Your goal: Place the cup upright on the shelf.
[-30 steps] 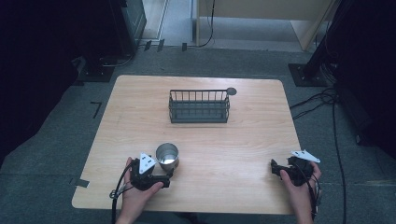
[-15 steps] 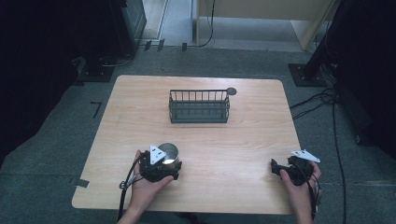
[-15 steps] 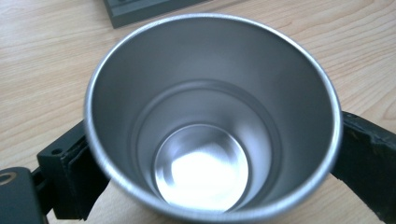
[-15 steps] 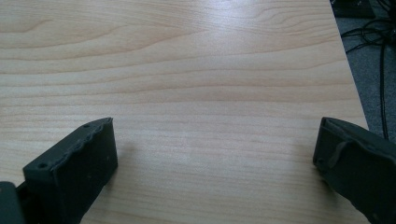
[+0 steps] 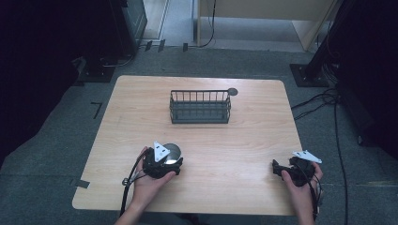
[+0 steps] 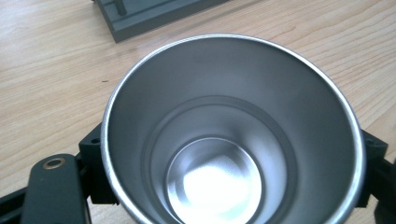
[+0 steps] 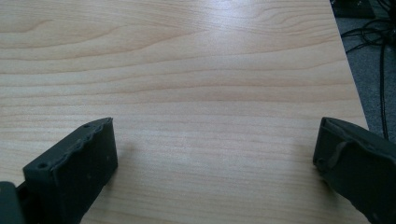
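The left tool (image 5: 165, 161) is grabbing the shiny metal cup (image 6: 231, 135). Its two black jaws have just been squeezing in, and now they are pressing on the cup from both sides, with the cup sitting right between them. The cup is standing up with its open top toward the camera, and nothing is lying inside it. It is sitting near the front edge of the table (image 5: 244, 140), a bit to the left.

The right tool (image 7: 215, 158) is resting near the front right corner of the table. Its jaws are standing wide apart, and only bare wood is lying between them.

Farther back, in the middle of the table, a dark wire basket (image 5: 200, 107) is waiting. A small dark round thing (image 5: 232, 92) is lying just past the basket's far right corner; it is too small to tell what it is.

So the grabbing step is happening now. Next, the left hand is probably going to lift the cup straight up and carry it toward the basket. The grip needs to stay tight, because the smooth metal could slip.
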Demonstrator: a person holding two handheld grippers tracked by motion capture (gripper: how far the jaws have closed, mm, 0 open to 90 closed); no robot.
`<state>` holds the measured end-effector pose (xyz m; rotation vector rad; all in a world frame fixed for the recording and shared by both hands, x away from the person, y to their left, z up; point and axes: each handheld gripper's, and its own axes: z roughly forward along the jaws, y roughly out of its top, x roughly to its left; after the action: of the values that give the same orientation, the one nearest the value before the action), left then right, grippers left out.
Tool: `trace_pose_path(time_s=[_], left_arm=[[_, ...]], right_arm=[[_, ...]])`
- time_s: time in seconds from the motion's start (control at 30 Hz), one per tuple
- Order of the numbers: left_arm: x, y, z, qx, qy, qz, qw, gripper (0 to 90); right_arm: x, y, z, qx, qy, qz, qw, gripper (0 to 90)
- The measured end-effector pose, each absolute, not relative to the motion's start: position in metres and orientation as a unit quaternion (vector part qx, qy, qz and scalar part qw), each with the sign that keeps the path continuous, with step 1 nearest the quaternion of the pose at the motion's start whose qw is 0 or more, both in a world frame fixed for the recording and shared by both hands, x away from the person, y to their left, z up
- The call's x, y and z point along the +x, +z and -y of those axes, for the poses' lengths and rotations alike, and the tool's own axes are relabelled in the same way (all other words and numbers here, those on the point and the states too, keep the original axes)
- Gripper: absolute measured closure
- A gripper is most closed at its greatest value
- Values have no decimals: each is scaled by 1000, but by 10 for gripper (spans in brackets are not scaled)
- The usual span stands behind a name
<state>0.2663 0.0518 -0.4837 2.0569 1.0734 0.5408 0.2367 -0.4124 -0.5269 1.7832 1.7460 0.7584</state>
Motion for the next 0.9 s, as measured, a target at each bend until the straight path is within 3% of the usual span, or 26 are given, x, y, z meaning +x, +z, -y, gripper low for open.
trace_pose_path(time_s=[0.9], left_arm=[[289, -448, -47, 793, 203, -410, 403, 192]], right_arm=[[237, -527, 413, 659, 280, -647, 264, 0]])
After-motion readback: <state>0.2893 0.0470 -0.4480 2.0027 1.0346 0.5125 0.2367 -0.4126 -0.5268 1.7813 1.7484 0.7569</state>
